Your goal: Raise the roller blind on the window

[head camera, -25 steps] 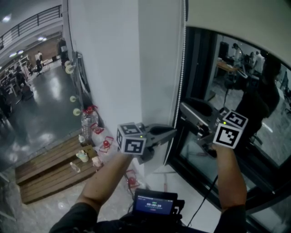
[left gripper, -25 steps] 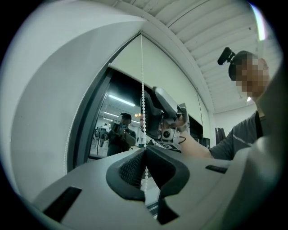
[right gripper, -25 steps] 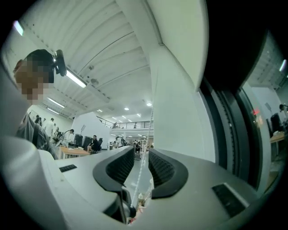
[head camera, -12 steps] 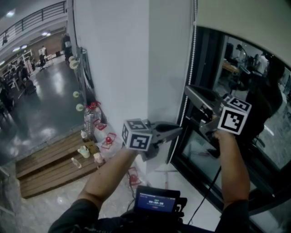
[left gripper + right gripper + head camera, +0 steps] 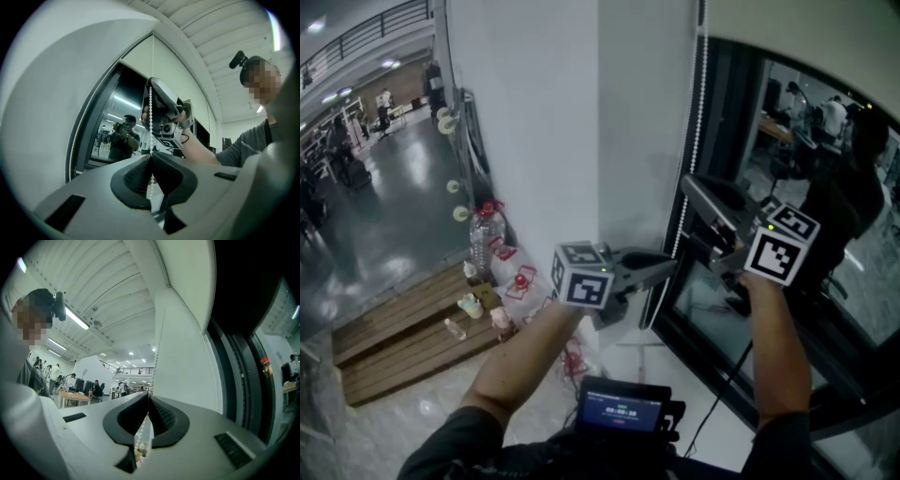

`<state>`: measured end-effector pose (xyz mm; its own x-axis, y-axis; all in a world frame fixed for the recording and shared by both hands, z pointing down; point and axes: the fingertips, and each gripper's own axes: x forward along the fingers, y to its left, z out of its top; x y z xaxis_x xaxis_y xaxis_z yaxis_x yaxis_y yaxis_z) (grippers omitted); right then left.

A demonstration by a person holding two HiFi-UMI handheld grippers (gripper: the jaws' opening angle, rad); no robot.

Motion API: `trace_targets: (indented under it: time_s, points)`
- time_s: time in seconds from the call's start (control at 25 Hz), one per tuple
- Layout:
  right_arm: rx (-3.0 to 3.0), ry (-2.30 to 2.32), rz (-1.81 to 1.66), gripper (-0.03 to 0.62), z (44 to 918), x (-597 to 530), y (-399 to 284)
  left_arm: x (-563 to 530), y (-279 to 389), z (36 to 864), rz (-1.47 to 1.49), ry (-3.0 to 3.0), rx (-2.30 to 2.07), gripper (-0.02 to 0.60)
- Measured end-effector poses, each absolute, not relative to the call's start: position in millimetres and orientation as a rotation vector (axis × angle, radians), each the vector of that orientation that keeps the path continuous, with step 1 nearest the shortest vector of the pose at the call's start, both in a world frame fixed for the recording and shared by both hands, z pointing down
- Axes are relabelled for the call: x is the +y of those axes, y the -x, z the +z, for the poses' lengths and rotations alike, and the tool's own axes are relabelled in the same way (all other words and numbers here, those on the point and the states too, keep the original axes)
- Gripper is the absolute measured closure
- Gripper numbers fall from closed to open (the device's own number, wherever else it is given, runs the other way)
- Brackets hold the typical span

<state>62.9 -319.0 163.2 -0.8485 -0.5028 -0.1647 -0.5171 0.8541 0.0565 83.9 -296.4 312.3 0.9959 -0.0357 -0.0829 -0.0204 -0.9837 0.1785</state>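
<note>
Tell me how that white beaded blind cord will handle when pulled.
Likely floppy and light: the white beaded cord is a thin string of tiny beads. Unlikely to slip, with beads caught in the shut, ribbed left claw.

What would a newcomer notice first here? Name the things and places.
A white bead chain hangs down the left edge of the dark window, beside the white pillar. Both tools are shut on it: the left hand-held gripper at centre, the right hand-held gripper just above it. The pale blind covers the window's top, upper right.
</note>
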Motion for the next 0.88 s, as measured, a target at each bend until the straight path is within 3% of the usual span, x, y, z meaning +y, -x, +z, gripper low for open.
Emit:
trace_targets:
  time_s: [0.88]
  points:
    - [2.949, 0.812, 0.011, 0.589, 265.9, -319.4, -64.7, -295.2, -86.3, 411.2, 0.001, -2.806, -0.079, 0.58]
